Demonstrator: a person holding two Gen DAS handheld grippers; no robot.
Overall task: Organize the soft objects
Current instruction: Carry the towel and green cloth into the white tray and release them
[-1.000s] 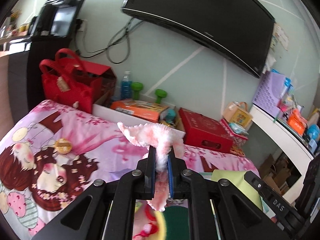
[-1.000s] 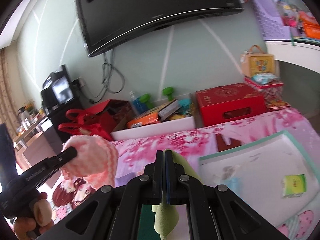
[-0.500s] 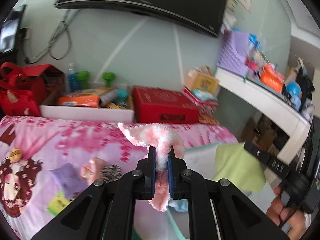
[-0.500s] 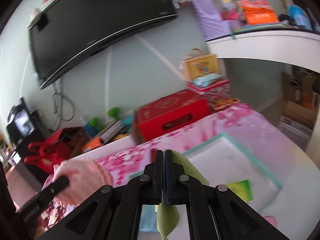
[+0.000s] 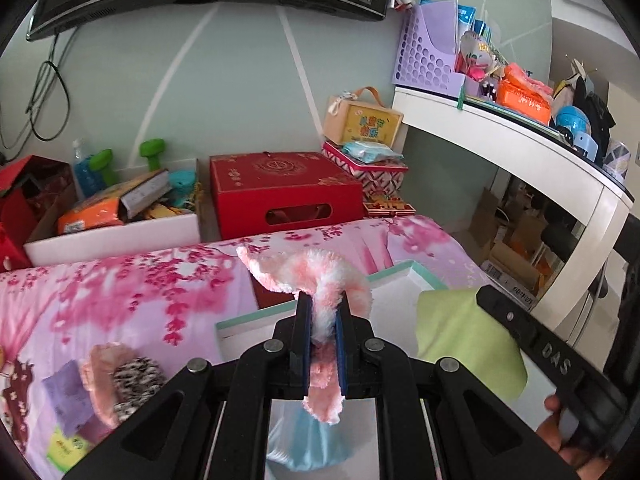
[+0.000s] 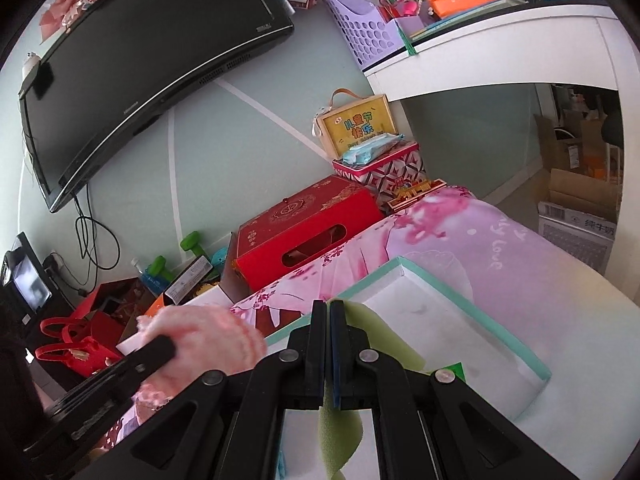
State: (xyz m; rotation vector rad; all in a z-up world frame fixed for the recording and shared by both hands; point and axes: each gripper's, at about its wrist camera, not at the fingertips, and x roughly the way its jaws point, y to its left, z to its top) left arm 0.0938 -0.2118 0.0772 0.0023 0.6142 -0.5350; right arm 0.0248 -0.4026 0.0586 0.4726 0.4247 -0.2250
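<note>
My left gripper (image 5: 319, 308) is shut on a fluffy pink and white cloth (image 5: 316, 276), held above the near end of a shallow white tray with a teal rim (image 5: 394, 270) on the pink bedspread. My right gripper (image 6: 329, 312) is shut on a thin green cloth (image 6: 376, 320) over the same tray (image 6: 472, 300). From the left wrist view the green cloth (image 5: 460, 340) hangs at the right. The right wrist view has the pink cloth (image 6: 212, 334) at its left. A pale blue cloth (image 5: 312, 440) lies in the tray below my left gripper.
More soft items lie on the bedspread at the left: a pink and speckled bundle (image 5: 120, 376) and a purple cloth (image 5: 66, 390). A red box (image 5: 284, 192), a white box of clutter (image 5: 120, 236) and a white desk (image 5: 540, 152) border the bed. A small green packet (image 6: 452, 372) sits in the tray.
Both views have swung to the right, from the cartoon-printed end of the bedspread toward the tray and the desk. Both grippers have kept their cloths and now hang over the tray.
</note>
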